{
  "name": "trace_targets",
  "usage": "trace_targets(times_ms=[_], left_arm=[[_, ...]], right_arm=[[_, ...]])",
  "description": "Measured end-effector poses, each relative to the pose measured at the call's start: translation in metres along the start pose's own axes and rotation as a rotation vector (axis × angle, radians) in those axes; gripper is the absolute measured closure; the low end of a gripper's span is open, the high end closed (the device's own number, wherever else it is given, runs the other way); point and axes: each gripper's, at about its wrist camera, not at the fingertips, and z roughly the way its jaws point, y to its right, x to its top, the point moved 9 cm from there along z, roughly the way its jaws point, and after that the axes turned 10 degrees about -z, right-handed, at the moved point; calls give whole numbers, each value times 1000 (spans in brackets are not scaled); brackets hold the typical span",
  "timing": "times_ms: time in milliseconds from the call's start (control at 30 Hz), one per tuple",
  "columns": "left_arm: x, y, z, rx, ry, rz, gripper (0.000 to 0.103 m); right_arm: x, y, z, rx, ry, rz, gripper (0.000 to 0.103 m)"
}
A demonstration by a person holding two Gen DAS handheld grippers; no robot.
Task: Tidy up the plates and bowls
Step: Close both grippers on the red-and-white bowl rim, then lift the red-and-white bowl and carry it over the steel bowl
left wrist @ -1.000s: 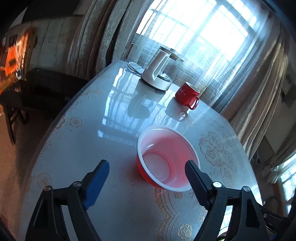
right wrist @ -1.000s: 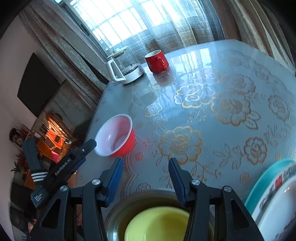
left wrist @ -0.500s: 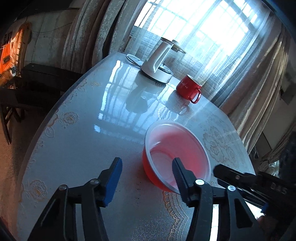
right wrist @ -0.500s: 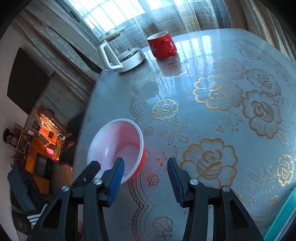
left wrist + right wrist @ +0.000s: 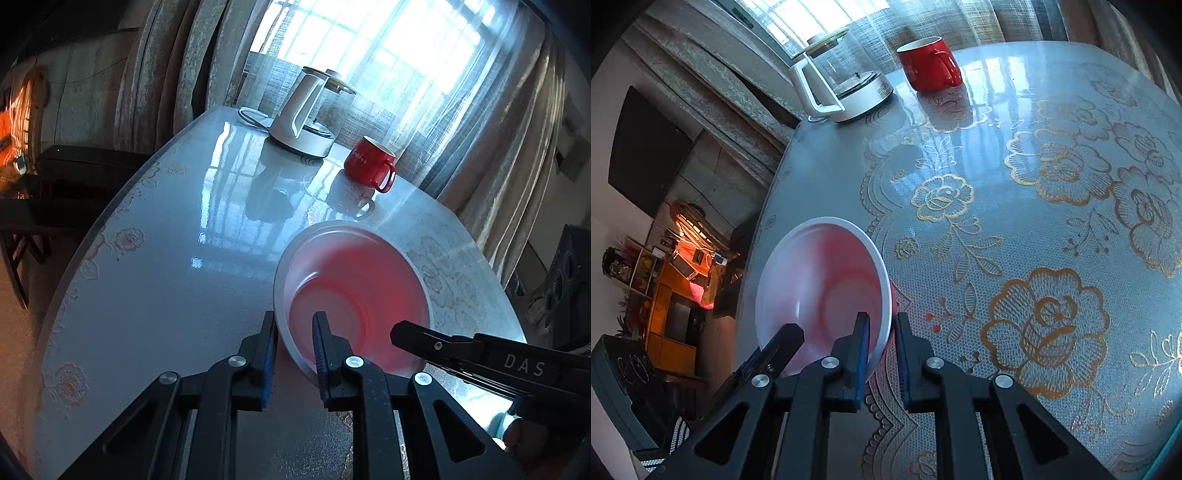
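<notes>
Red outside and pale pinkish-white inside, the thin plastic bowl with a rolled white rim (image 5: 354, 295) sits on the lace-patterned, glossy-covered round table (image 5: 166, 280), near its edge, and it looks light, slightly flexible and smooth enough to slide on that surface. Its thin wall is the natural place to take hold, one pad inside and one outside just under the rim, and that is where both tools are. The left gripper (image 5: 295, 343) has just been closing and now pinches the near rim with the wall between its blue pads, while the right gripper (image 5: 881, 343) has likewise just been closing and clamps the rim on the opposite side. In my judgement two grips on so light a bowl risk flexing or tilting it if the hands pull unevenly, so a gentle, matched lift seems wise, and the wall could buckle under a hard squeeze. By count there is one bowl in view, with no plate clearly shown; only a sliver of teal at the lower right corner of the right wrist view hints at something more. Far across the table stand one red ceramic mug (image 5: 929, 68) and one glass kettle with a white handle and base (image 5: 842, 88), near each other
</notes>
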Motion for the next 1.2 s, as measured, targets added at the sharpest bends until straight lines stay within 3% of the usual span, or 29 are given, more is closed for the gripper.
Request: trace_targets(times_ms=[333,1200], left_arm=[[-5,10,-2,2,13,62,90],[-30,72,-43,-144,66,275,91]], right_arm=[[-9,6,-14,-22,16,11,90],[-41,27,-93,-54,152,78,90]])
